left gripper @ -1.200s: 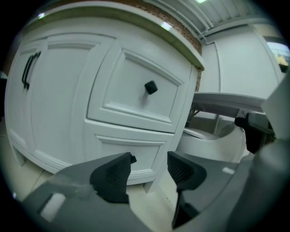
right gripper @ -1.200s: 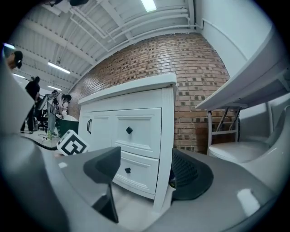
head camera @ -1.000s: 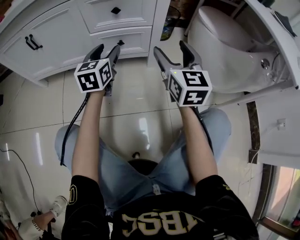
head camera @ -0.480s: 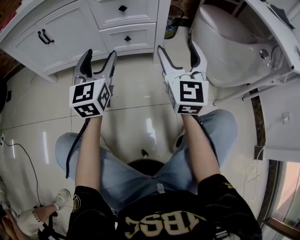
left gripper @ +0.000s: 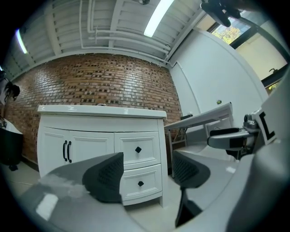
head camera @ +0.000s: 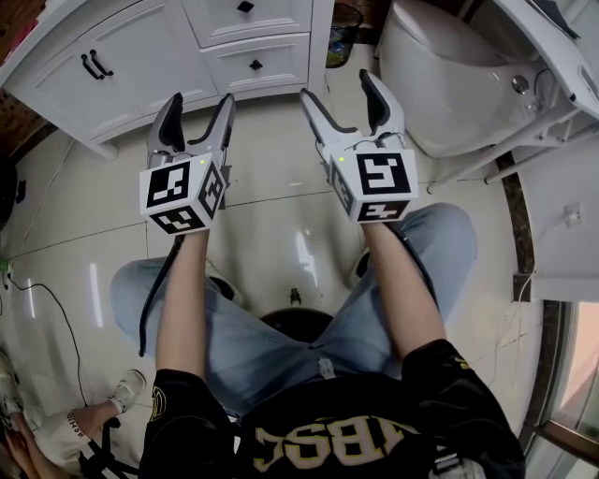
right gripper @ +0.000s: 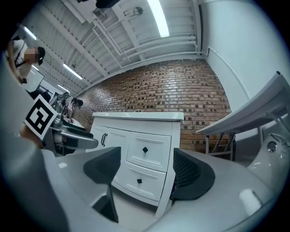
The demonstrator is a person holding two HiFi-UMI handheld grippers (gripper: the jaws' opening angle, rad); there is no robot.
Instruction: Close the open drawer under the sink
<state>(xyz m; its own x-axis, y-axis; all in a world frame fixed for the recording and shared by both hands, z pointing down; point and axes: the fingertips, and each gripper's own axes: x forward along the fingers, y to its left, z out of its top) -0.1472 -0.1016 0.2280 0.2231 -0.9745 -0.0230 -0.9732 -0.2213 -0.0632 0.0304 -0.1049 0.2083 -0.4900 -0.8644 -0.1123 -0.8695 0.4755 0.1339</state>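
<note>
Head view showed the drawer [head camera: 276, 61] flush, likely why the left gripper [head camera: 199, 101] was opening its empty jaws, while the right gripper [head camera: 337, 87] held its own apart, empty.

I'm looking at a bathroom: a white vanity [head camera: 140, 56] stands straight ahead of my right gripper [head camera: 337, 87], a toilet [head camera: 449, 84] to its right, glossy floor tiles [head camera: 271, 234] below, a brick wall [right gripper: 181, 90] behind.

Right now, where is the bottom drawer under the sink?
Head view, top centre: the bottom drawer sits at the cabinet's right end, under the upper drawer, with the toilet further right.
</note>
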